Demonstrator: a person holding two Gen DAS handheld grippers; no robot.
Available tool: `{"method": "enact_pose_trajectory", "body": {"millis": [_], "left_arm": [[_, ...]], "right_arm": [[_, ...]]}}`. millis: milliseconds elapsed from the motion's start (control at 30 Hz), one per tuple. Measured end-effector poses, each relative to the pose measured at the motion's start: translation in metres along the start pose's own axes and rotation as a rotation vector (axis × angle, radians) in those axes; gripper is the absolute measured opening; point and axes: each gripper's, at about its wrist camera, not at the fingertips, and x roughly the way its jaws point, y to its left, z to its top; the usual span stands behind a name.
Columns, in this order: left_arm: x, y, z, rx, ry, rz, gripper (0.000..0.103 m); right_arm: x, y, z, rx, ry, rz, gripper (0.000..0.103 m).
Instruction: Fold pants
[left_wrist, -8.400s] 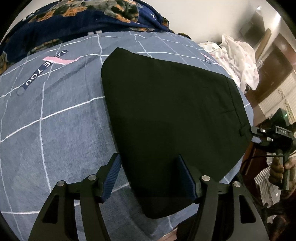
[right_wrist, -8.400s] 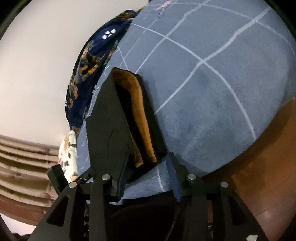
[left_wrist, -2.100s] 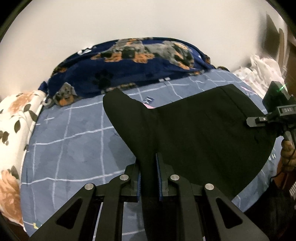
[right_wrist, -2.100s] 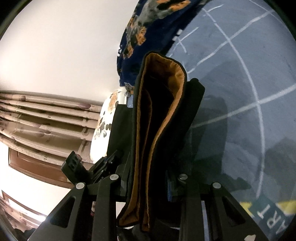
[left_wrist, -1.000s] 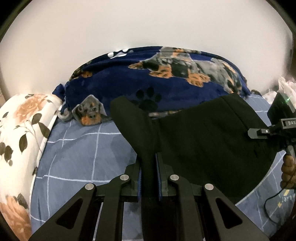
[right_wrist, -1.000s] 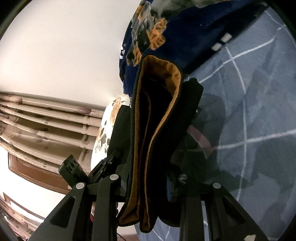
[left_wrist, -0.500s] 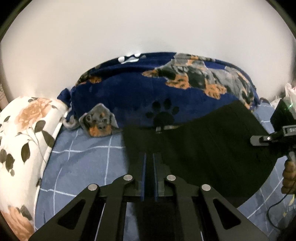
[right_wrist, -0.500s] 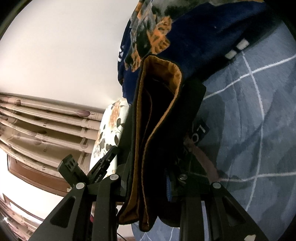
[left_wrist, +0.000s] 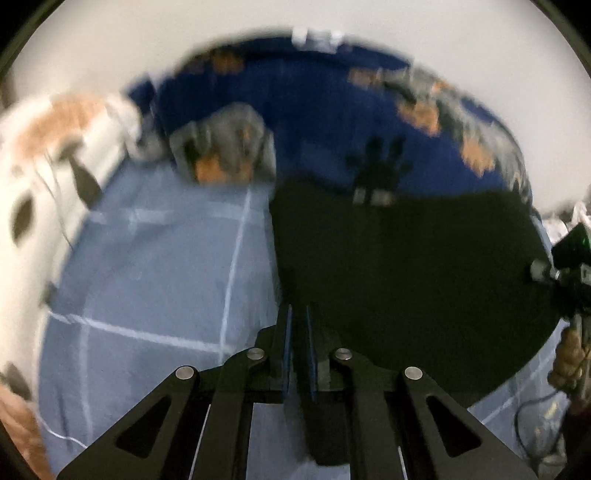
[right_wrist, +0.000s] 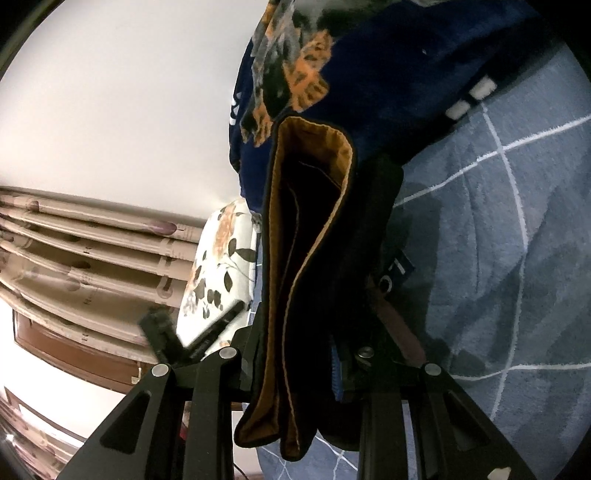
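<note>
My bed (left_wrist: 155, 280), under a blue checked sheet, fills the ground ahead of both tongs. At its far edge, beyond the tips, lie a navy dog-print blanket (left_wrist: 317, 122) and, to the left of my left tongs, a floral pillow (left_wrist: 48, 155). The black pants (left_wrist: 406, 266) spread flat on the sheet ahead and to the right of my left tongs (left_wrist: 298, 325), reaching across to my right tongs (right_wrist: 295, 354), seen small at the right rim of the left view. Left tongs: clenched on a thin edge of the pants, which runs back between the pads and under the frame. Right tongs: grasping a thick stack of cloth, black outside with a tan lining (right_wrist: 280, 258), the layers standing on edge between the pads and sagging below them. Judged handling: light, soft and limp; it will drape and slide on itself, not hold a crease. The doubled edge is bulky, so it wants a deep bite; the thin edge wants a hold close to its corner, both kept taut while the fold is laid.
</note>
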Motion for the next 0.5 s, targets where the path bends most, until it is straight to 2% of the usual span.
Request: {"method": "enact_pose_trajectory", "body": {"millis": [67,167,200,233,333,400,500], "left_arm": [[0.017,0.004,-0.008,0.006,0.069,-0.057,0.013],[0.033,0.012,-0.016,-0.015,0.122,-0.149,0.041],[0.034,0.015,-0.017,-0.034,0.123,-0.191,0.047],[0.035,0.020,-0.018,-0.054,0.123,-0.239,0.050],[0.043,0.032,-0.020,-0.104,0.176,-0.467,0.053],[0.050,0.036,-0.019,-0.130,0.198,-0.569,0.054],[0.061,0.035,-0.012,-0.168,0.210,-0.657,0.054]], "right_arm": [[0.000,-0.001,0.001,0.007,-0.003,0.003,0.026],[0.000,-0.003,0.002,0.012,-0.003,-0.005,0.026],[-0.001,-0.006,0.002,0.019,-0.003,-0.006,0.026],[0.000,-0.009,0.002,0.025,-0.003,-0.006,0.026],[0.000,-0.017,0.002,0.049,-0.005,-0.003,0.026],[0.001,-0.020,0.002,0.057,-0.007,0.003,0.026],[0.001,-0.023,0.001,0.064,-0.015,0.017,0.026]]}}
